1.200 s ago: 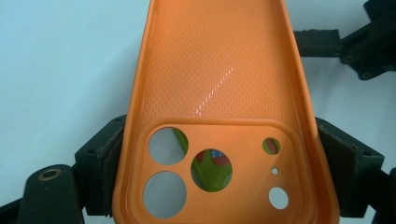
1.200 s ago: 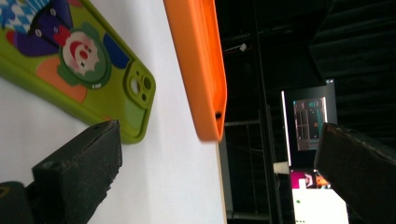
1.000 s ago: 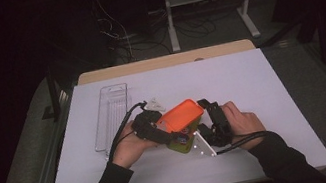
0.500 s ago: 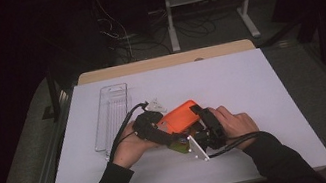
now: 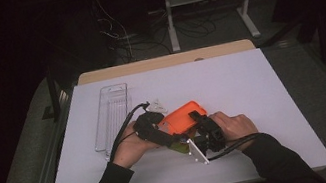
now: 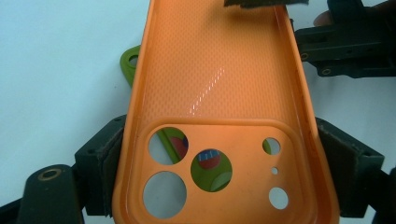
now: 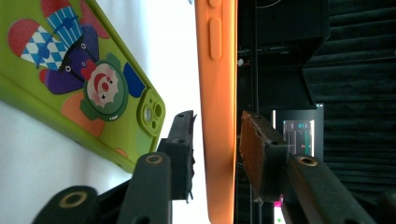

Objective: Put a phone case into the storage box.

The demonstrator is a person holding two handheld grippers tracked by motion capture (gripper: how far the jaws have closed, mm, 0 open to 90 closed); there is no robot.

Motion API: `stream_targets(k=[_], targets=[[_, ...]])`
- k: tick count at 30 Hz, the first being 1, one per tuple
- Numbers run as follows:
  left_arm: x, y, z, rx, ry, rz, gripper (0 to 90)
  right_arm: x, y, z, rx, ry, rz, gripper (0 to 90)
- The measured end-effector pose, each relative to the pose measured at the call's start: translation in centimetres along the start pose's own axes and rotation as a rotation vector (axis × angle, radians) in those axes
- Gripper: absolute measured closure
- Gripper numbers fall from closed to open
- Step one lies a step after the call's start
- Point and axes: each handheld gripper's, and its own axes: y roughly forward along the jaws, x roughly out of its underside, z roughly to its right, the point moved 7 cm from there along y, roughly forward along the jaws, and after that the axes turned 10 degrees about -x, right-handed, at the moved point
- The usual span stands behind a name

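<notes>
My left gripper (image 5: 173, 136) is shut on an orange phone case (image 5: 183, 116), its pads pressing both long edges near the camera cut-outs (image 6: 219, 84). The case is held tilted above a green phone case (image 5: 179, 146) with a clown picture (image 7: 70, 70), which lies on the white table. My right gripper (image 5: 202, 121) straddles the orange case's side wall (image 7: 217, 70). Its jaws have just been closing, and a thin gap still shows between each pad and the wall. The right gripper's pad (image 6: 261, 3) shows at the case's far end in the left gripper view.
A clear plastic tray (image 5: 111, 113) lies at the left of the white table (image 5: 263, 94). A small pale piece (image 5: 156, 107) sits just beyond the left gripper. A wooden strip (image 5: 166, 61) borders the far edge, with dark floor and a stand behind it.
The right hand has shifted a little left, bringing its gripper over the orange case's right end. The left hand and the case stay where they were.
</notes>
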Motion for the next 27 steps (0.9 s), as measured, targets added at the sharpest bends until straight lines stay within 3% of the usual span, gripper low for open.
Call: stream_targets(k=[7, 11, 12, 19, 20, 21, 23, 26, 27], targets=[[-0.03, 0.02, 0.04, 0.004, 0.003, 0.001, 16.2, -0.01, -0.11, -0.16, -0.009, -0.021, -0.011, 76.1], [0.01, 0.06, 0.05, 0.006, 0.006, 0.001, 16.1, -0.1, -0.08, -0.46, -0.033, -0.025, -0.016, 77.4], [-0.07, 0.12, 0.14, 0.007, -0.008, 0.011, 16.0, -0.13, -0.07, -0.48, -0.033, -0.027, -0.017, 77.5], [-0.09, 0.16, 0.13, 0.013, 0.01, 0.029, 14.7, -0.08, -0.18, -0.56, -0.031, -0.039, -0.026, 78.0], [-0.24, 0.21, 0.36, 0.012, -0.024, 0.058, 13.3, -0.06, -0.21, -0.49, -0.025, -0.036, -0.024, 78.0], [-0.18, 0.04, 0.2, 0.023, -0.003, 0.05, 12.2, -0.03, -0.23, -0.46, -0.024, -0.037, -0.026, 78.1], [-0.22, -0.08, 0.15, 0.022, -0.001, 0.056, 7.8, 0.06, -0.24, -0.47, -0.024, -0.03, -0.03, 78.1], [-0.31, -0.2, 0.14, 0.032, -0.034, 0.073, 2.2, 0.23, -0.12, -0.47, -0.028, -0.031, -0.037, 78.0], [-0.17, -0.28, -0.07, 0.028, -0.017, 0.063, 1.1, 0.27, -0.11, -0.44, -0.026, -0.031, -0.038, 78.0]])
